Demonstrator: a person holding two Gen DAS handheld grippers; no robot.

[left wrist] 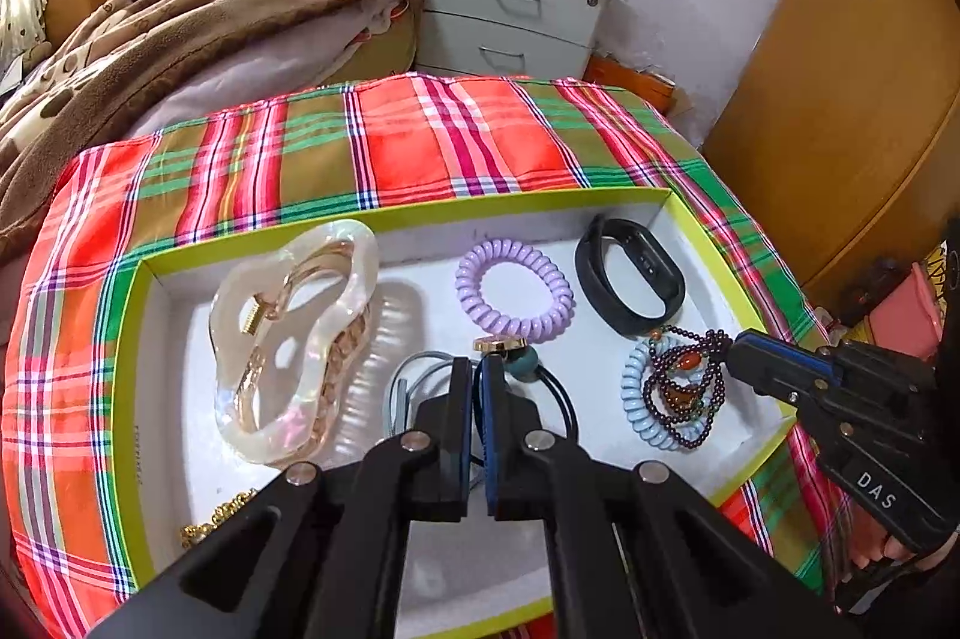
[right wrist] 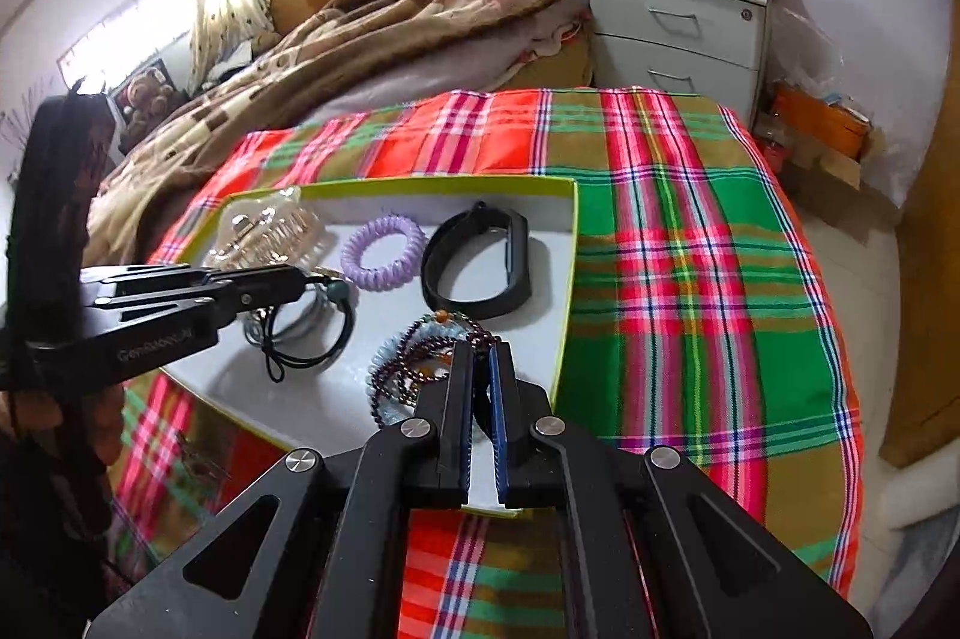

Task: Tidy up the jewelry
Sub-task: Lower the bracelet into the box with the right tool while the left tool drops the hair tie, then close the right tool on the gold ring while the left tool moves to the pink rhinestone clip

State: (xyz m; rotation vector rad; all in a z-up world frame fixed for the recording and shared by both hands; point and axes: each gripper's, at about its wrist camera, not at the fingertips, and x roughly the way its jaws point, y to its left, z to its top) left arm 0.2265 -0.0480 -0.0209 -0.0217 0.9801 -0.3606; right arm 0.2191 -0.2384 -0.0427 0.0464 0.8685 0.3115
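A shallow white box with a lime rim (left wrist: 420,213) lies on the plaid cloth. In it are a pearly hair claw (left wrist: 300,339), a purple coil tie (left wrist: 513,291), a black wristband (left wrist: 630,279), a gold chain (left wrist: 216,516) and a grey tie (left wrist: 402,387). My left gripper (left wrist: 477,363) is shut at the gold disc and teal bead of a black cord hair tie (left wrist: 564,399), low over the box floor. My right gripper (right wrist: 480,348) is shut on a dark bead bracelet (right wrist: 408,375) that lies across a pale blue coil tie (right wrist: 384,357).
The plaid cloth (right wrist: 690,249) covers a table that reaches right of the box. Behind it are a bed with a brown blanket (left wrist: 180,27), a grey two-drawer nightstand (left wrist: 510,15) and a wooden wardrobe (left wrist: 840,99).
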